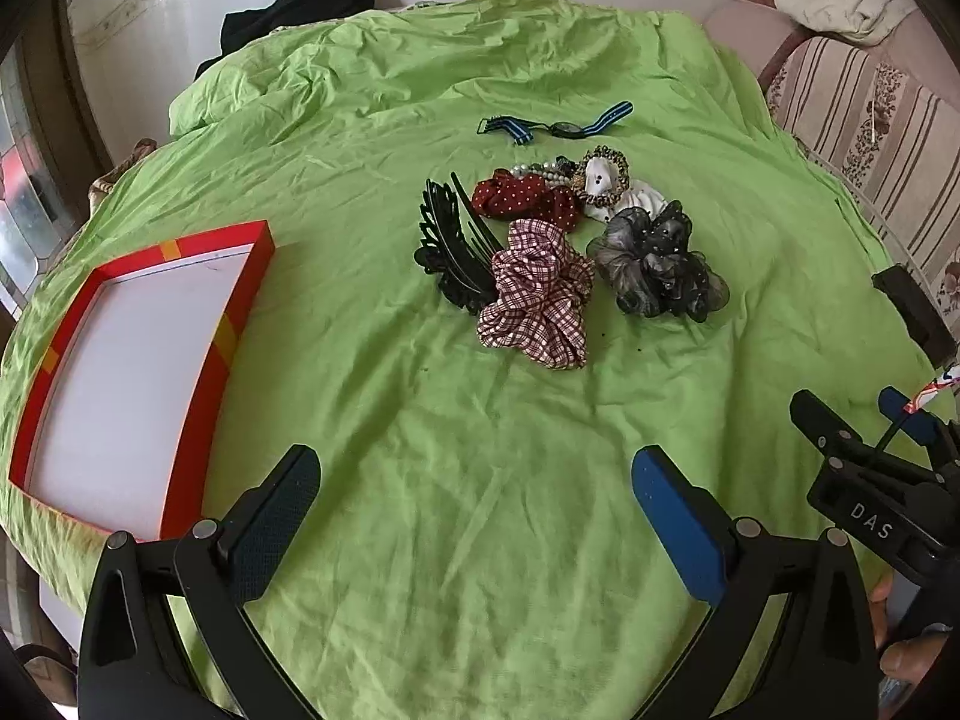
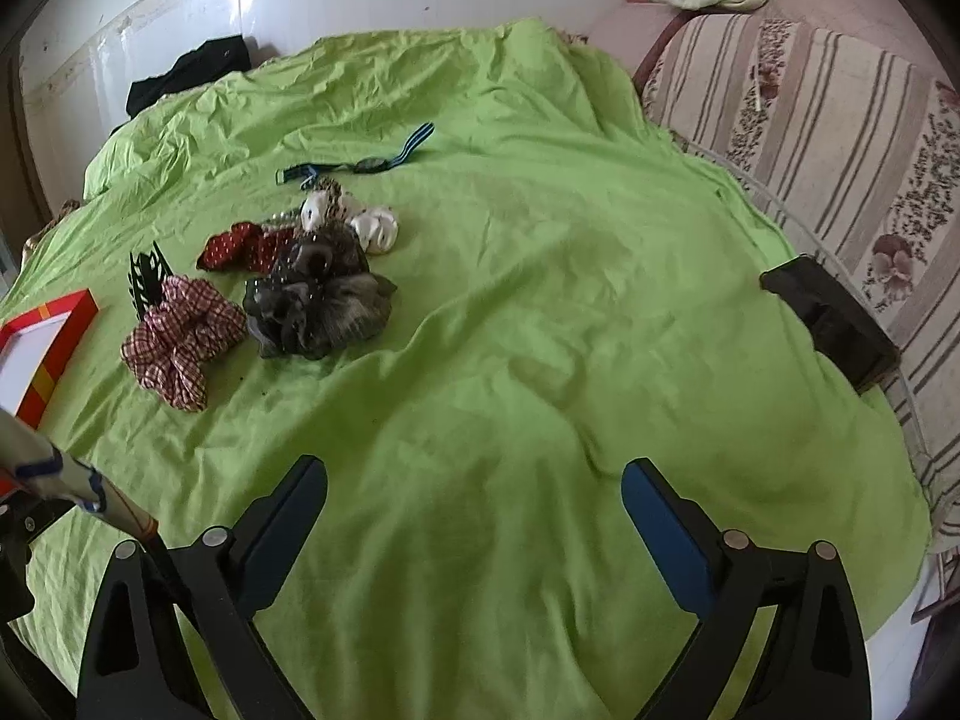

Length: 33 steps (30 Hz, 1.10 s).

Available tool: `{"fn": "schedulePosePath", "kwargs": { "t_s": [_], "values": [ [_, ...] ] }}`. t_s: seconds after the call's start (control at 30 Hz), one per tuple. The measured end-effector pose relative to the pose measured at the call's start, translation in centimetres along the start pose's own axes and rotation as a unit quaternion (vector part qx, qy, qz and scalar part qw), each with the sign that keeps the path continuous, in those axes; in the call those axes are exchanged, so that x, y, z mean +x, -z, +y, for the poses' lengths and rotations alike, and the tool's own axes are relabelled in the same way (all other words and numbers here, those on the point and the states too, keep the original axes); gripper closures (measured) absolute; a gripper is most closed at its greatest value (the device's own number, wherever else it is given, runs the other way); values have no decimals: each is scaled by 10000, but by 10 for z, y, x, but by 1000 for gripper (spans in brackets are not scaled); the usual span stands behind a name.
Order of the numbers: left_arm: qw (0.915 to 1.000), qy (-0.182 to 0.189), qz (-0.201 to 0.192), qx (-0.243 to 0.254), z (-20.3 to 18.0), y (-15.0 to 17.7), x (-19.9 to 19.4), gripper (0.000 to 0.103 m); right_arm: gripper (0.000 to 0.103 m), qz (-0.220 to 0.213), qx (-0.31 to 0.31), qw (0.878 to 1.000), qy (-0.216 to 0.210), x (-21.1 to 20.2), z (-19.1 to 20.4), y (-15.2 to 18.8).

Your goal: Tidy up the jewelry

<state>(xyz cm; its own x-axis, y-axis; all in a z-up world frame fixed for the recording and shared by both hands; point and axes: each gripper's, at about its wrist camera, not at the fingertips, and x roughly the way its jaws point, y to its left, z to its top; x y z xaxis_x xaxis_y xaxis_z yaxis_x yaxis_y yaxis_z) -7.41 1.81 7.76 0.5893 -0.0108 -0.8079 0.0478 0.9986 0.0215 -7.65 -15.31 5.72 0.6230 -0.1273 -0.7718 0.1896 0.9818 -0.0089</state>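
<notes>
A heap of hair accessories lies mid-bed on the green sheet: a checked red-and-white scrunchie [image 1: 540, 300] [image 2: 180, 339], a grey sheer scrunchie [image 1: 657, 261] [image 2: 318, 306], a red dotted scrunchie [image 1: 525, 198] [image 2: 246, 249], a black claw clip [image 1: 447, 246] [image 2: 147, 279], white and leopard-print pieces [image 1: 606, 180] [image 2: 360, 219] and a pearl strand. A blue striped watch [image 1: 561, 126] [image 2: 366, 163] lies just beyond. A red-rimmed box [image 1: 198, 360] [image 2: 57, 342] with a white floor sits at the left. My left gripper [image 1: 477, 504] and right gripper [image 2: 474, 507] are both open, empty, well short of the heap.
Green sheet [image 1: 420, 420] covers the bed. A black flat object [image 2: 831, 318] [image 1: 915, 306] lies at the right edge beside a striped floral sofa [image 2: 810, 120]. Dark cloth [image 1: 300, 6] rests at the far side by the wall. The right gripper's body [image 1: 876, 492] shows at the left view's right edge.
</notes>
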Motion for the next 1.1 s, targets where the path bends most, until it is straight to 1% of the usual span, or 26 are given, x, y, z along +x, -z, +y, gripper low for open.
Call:
{"fn": "schedulePosePath", "kwargs": {
  "t_s": [0.23,0.37,0.47,0.53,0.63,0.8,0.87,0.9,0.97,1.0,1.1],
  "values": [
    [9998,-39,46,-186,17,-11,16,0,5,42,-181,9998,-96,11,8,-7],
    [9994,-67,83,-320,27,-19,25,0,5,28,-189,9998,-90,14,4,-11],
    [9993,-37,90,-368,32,-21,27,0,10,122,-121,9998,-128,19,-3,-11],
    [9991,59,117,-407,36,-24,26,1,14,207,-33,9995,-215,23,-9,-13],
    [9985,256,138,-457,43,-32,23,14,15,218,179,9985,-471,27,-21,-19],
    [9964,622,-26,-572,51,-58,26,15,16,334,470,9934,-991,40,-27,-34],
    [9951,759,-9,-641,51,-66,32,15,17,350,581,9894,-1282,44,-26,-40],
    [9936,901,9,-679,50,-70,36,15,17,344,619,9869,-1450,46,-24,-43],
    [9921,1074,84,-643,44,-76,46,15,17,333,629,9822,-1740,50,-18,-50],
    [9916,1158,124,-570,39,-78,53,16,17,331,614,9800,-1864,52,-13,-53],
    [9900,1334,271,-379,25,-78,68,26,17,348,554,9752,-2115,60,-1,-63]
  ]
}}
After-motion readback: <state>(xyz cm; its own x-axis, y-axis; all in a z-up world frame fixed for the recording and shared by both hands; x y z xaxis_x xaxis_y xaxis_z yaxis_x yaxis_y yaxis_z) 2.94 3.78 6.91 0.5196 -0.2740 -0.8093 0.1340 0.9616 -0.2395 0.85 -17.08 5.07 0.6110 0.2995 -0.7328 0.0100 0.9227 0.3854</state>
